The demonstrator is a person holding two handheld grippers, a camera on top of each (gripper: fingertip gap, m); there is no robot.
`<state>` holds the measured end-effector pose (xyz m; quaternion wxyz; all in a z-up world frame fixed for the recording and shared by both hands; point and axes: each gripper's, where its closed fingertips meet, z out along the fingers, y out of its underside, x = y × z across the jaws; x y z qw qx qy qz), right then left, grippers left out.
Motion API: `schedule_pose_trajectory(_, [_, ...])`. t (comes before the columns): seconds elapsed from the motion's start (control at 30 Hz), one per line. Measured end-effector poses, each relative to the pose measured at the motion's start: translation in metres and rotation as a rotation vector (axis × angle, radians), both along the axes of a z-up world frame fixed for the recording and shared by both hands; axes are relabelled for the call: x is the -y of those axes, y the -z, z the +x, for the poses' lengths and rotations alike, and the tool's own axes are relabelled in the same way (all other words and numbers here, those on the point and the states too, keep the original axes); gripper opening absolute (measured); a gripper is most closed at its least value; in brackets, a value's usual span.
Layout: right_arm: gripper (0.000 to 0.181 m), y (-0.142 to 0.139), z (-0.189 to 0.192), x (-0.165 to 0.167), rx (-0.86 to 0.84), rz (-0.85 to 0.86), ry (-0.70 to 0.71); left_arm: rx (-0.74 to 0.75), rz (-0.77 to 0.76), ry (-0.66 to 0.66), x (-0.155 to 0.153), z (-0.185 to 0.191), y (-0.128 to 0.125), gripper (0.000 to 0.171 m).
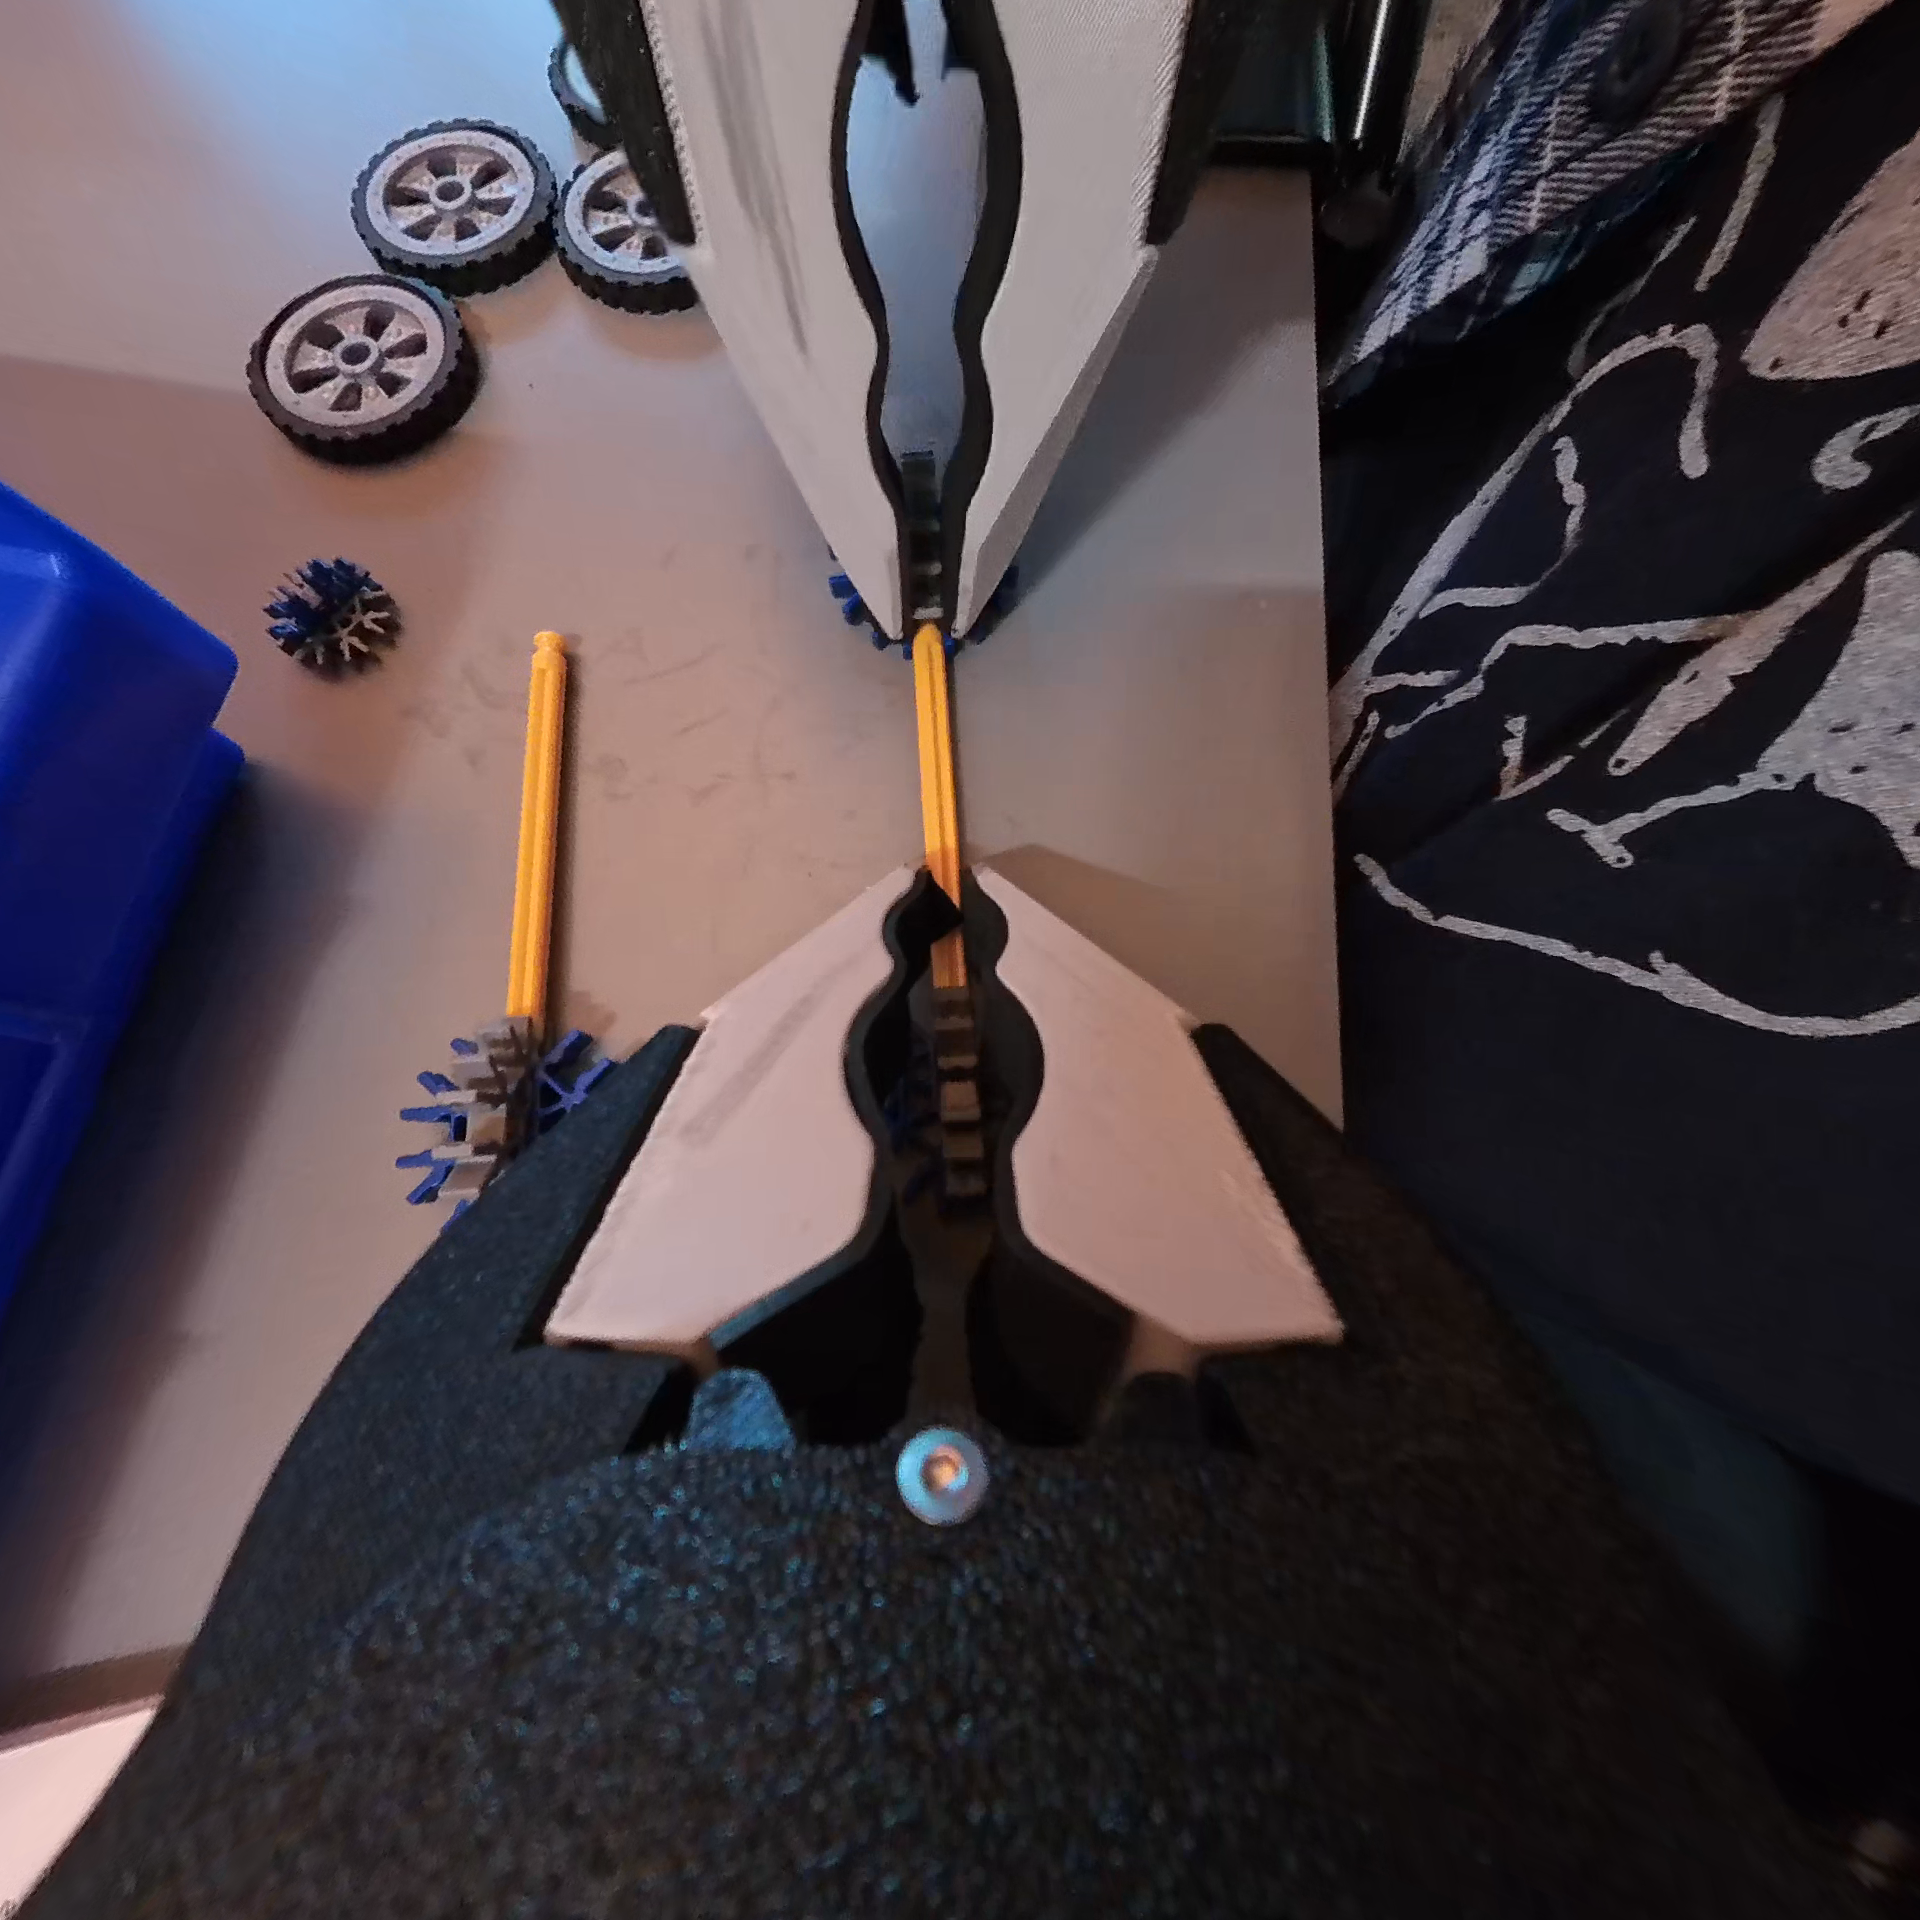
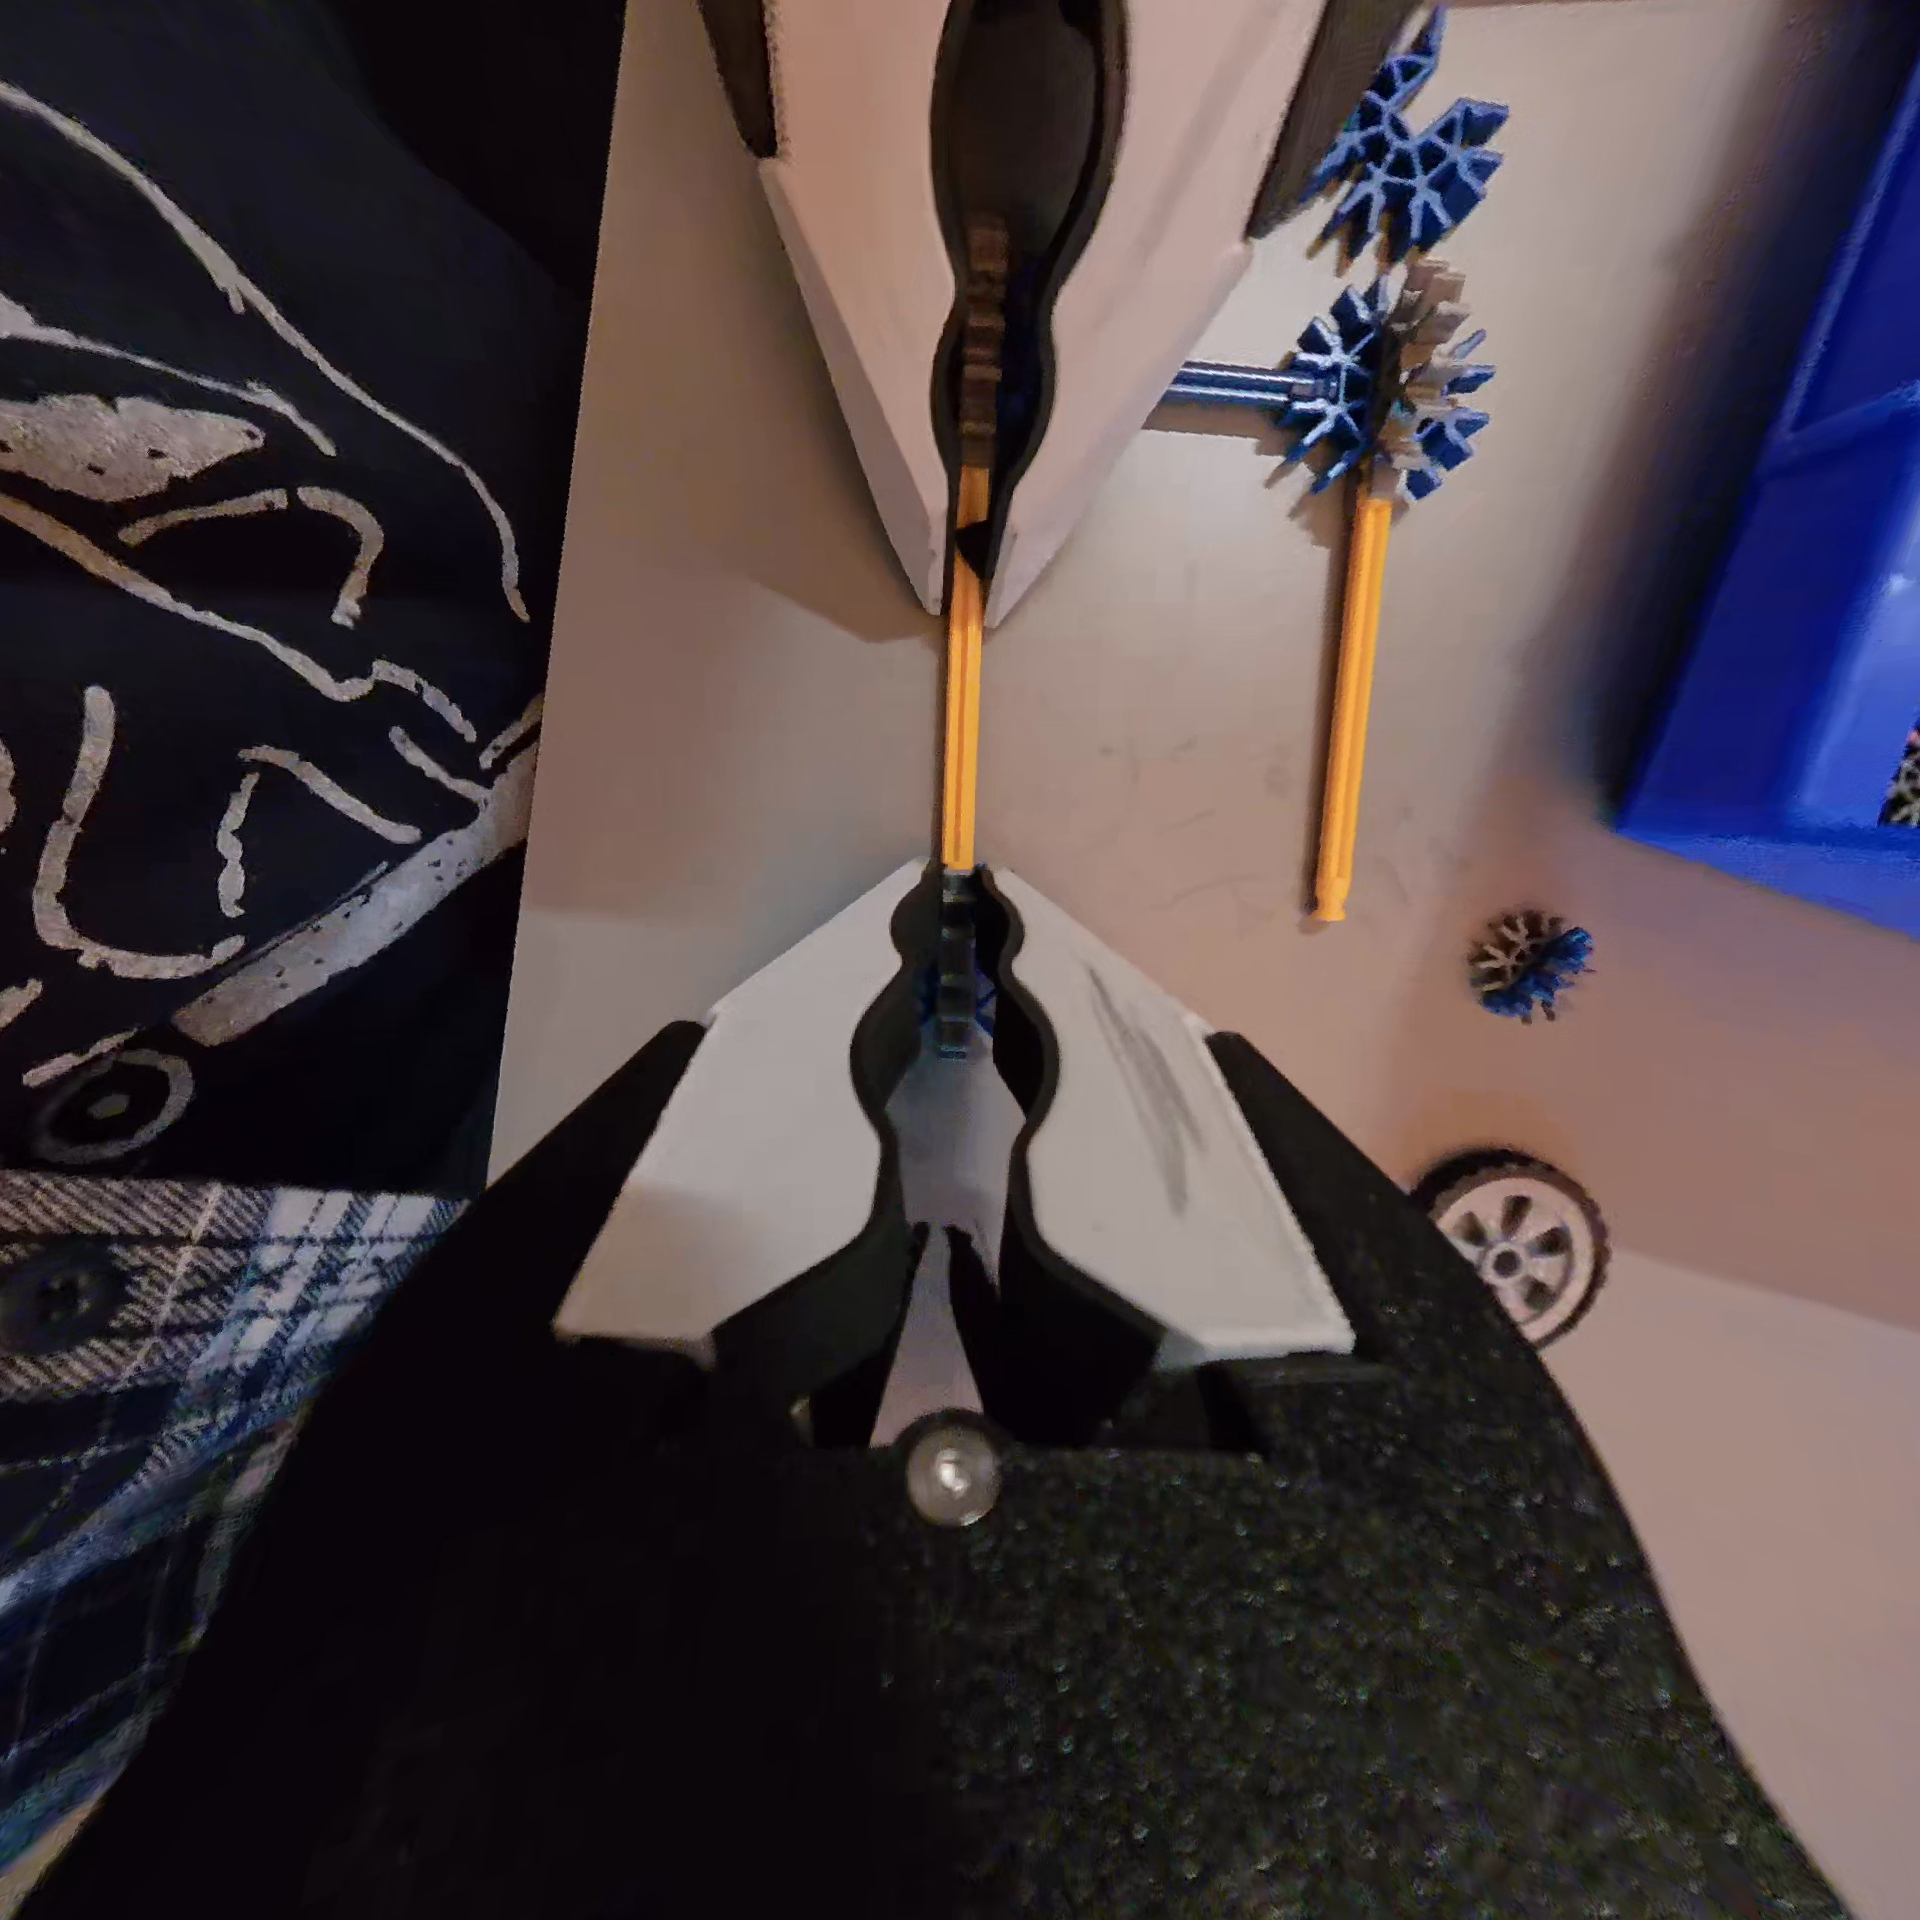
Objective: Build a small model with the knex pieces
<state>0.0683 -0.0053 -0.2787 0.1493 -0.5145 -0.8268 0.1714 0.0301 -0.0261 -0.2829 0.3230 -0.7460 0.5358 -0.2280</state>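
1. The two grippers face each other nose to nose over the tabletop (image 1: 727,748), and a yellow rod (image 1: 935,748) runs straight between them.
2. Left gripper (image 1: 943,883): jaws pinched narrow on the near end of that rod, at about 6 o'clock in the left wrist view. A dark toothed connector (image 1: 961,1091) sits deeper between the jaws, with a bit of blue showing beside it.
3. Right gripper (image 2: 961,878): jaws closed tight on a toothed connector piece (image 2: 956,987), blue and dark, which sits right at the rod's other end. In the left wrist view this gripper comes in from 12 o'clock.
4. So the rod hangs in the middle, held at both ends, running 12 to 6 in both views.
5. A second yellow rod (image 1: 535,831) lies on the tabletop around 9 o'clock of the held one, with a blue and grey snowflake connector cluster (image 1: 488,1101) on its near end.
6. A small blue and grey connector (image 1: 332,618) sits loose at about 10 o'clock.
7. Three grey wheels with black tyres (image 1: 364,364) sit together further out at 11 o'clock.
8. A blue bin (image 1: 94,831) fills the 9 o'clock edge.
9. At 3 o'clock a person's dark printed shirt (image 1: 1662,831) is right against the tabletop edge, with a plaid sleeve above it.
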Motion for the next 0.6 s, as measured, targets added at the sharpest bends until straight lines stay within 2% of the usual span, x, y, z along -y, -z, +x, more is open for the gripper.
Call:
schedule_pose_trajectory(0.07, [0.006, -0.0002, 0.0006, -0.0004, -0.033, -0.029, 0.049, 0.001, 0.001, -0.001, -0.0003, 0.0001, -0.0001, 0.003])
schedule_pose_trajectory(0.2, [0.009, -0.0025, 0.0037, -0.0043, -0.011, 0.031, 0.060, -0.001, 0.005, -0.003, -0.0008, 0.0004, -0.0001, 0.003])
schedule_pose_trajectory(0.6, [0.006, -0.0016, 0.0088, -0.0049, 0.134, 0.117, -0.044, 0.001, 0.005, -0.003, -0.0005, 0.0003, -0.0002, 0.002])
